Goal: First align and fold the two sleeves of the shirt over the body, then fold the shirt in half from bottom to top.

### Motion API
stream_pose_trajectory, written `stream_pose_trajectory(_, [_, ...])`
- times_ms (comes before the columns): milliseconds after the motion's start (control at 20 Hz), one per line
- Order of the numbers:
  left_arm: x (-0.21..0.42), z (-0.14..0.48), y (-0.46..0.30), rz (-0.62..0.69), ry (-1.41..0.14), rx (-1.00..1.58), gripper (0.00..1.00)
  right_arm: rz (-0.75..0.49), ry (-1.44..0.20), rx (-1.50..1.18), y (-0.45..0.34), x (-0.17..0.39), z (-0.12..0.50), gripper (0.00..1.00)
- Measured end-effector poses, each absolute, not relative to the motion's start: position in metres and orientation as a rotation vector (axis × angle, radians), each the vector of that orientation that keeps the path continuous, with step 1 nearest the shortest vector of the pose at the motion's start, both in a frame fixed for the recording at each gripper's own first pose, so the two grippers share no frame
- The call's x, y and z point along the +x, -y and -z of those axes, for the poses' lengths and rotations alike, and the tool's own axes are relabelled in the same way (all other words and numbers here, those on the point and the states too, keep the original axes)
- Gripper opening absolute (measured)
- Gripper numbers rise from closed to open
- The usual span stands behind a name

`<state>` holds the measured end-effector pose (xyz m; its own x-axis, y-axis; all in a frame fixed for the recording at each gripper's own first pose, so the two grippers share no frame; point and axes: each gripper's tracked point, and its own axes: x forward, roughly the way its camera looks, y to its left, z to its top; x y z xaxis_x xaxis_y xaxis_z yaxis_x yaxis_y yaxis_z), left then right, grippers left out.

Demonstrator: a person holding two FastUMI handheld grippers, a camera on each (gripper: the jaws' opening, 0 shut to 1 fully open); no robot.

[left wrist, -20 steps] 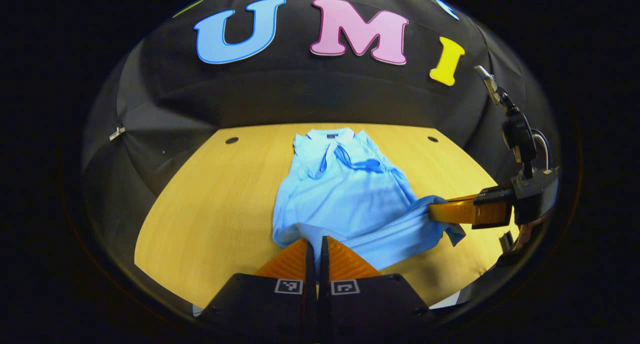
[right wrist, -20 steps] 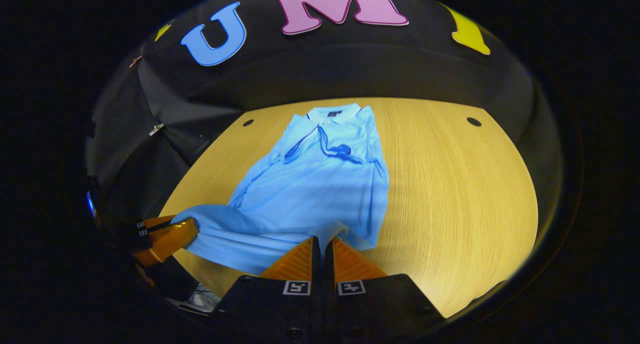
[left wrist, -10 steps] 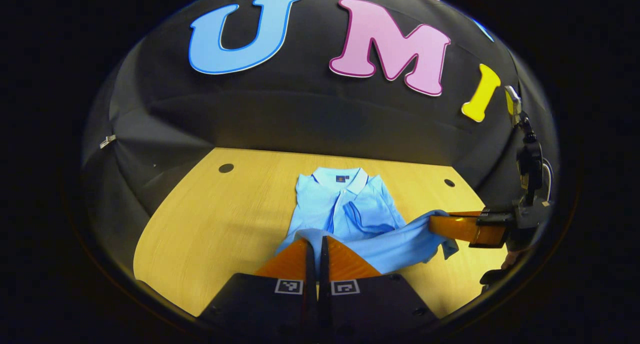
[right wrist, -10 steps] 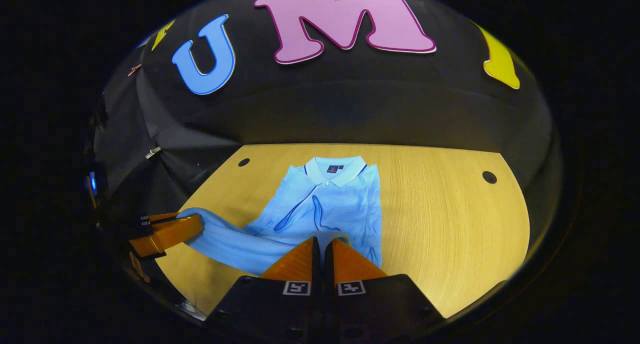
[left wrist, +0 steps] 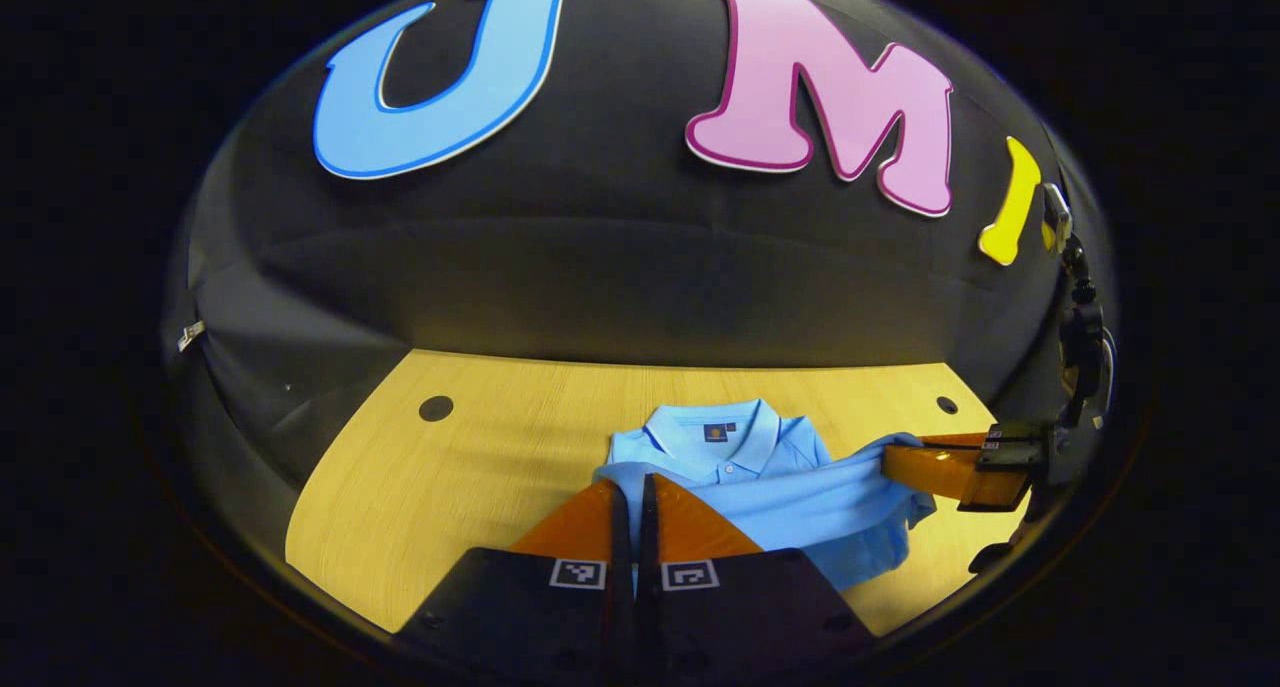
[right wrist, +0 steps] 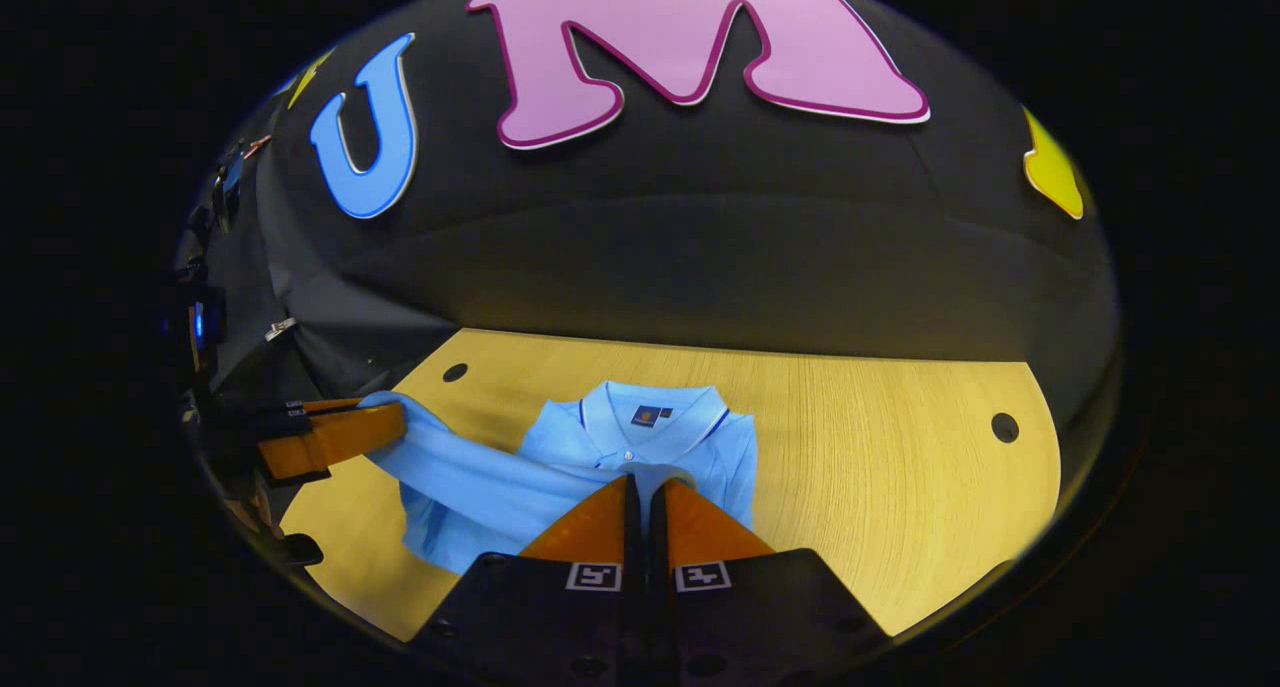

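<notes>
While both jaws grip its hem, the shirt [left wrist: 790,492] has moved nearer its collar [right wrist: 655,422].

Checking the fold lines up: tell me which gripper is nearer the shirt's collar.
Roughly level; the right gripper perhaps slightly nearer, just below the collar. The left gripper sits below the collar's left side. Both grip the shirt hem.

Left claw [left wrist: 632,492]: black housing, two square black-and-white coded tags just behind wedge-shaped ribbed fingers. Right claw [right wrist: 641,492] matched, same tag pair; black mount and cable behind it in left gripper view.
</notes>
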<state>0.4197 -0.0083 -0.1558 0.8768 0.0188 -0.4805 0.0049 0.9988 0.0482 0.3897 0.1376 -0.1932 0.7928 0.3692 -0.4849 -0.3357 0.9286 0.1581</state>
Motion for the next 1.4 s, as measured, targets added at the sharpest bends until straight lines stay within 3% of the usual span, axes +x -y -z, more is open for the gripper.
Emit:
stream_pose_trajectory(300, [0.506, 0.171, 0.014, 0.063, -0.468, 0.045, 0.06, -0.317, -0.51, 0.052, -0.131, 0.466, 0.215, 0.05])
stream_pose_trajectory(350, [0.521, 0.177, 0.015, 0.075, -0.467, 0.037, 0.1, -0.304, -0.509, 0.05, -0.129, 0.477, 0.219, 0.05])
stream_pose_trajectory(400, [0.531, 0.186, 0.011, 0.08, -0.462, 0.046, 0.06, -0.292, -0.505, 0.051, -0.127, 0.489, 0.221, 0.05])
stream_pose_trajectory(550, [0.564, 0.208, 0.011, 0.11, -0.453, 0.116, 0.06, -0.256, -0.479, 0.085, -0.129, 0.531, 0.227, 0.05])
stream_pose_trajectory(900, [0.584, 0.244, 0.01, 0.11, -0.487, 0.155, 0.07, -0.223, -0.531, 0.032, -0.128, 0.535, 0.258, 0.05])
stream_pose_trajectory(950, [0.582, 0.243, 0.013, 0.104, -0.49, 0.153, 0.2, -0.232, -0.54, 0.028, -0.128, 0.534, 0.26, 0.07])
stream_pose_trajectory(1000, [0.58, 0.239, 0.017, 0.111, -0.487, 0.143, 0.24, -0.235, -0.54, 0.033, -0.127, 0.53, 0.258, 0.08])
stream_pose_trajectory(1050, [0.575, 0.235, 0.025, 0.145, -0.491, 0.118, 0.43, -0.236, -0.52, 0.05, -0.129, 0.524, 0.252, 0.17])
stream_pose_trajectory(1200, [0.555, 0.202, 0.024, 0.114, -0.408, 0.101, 1.0, -0.258, -0.463, 0.075, -0.129, 0.502, 0.23, 0.75])
stream_pose_trajectory(1250, [0.547, 0.191, 0.026, 0.115, -0.385, 0.101, 0.97, -0.253, -0.446, 0.055, -0.123, 0.493, 0.221, 0.95])
stream_pose_trajectory(1400, [0.508, 0.148, 0.03, 0.117, -0.307, 0.101, 0.98, -0.229, -0.37, 0.001, -0.107, 0.466, 0.185, 0.98])
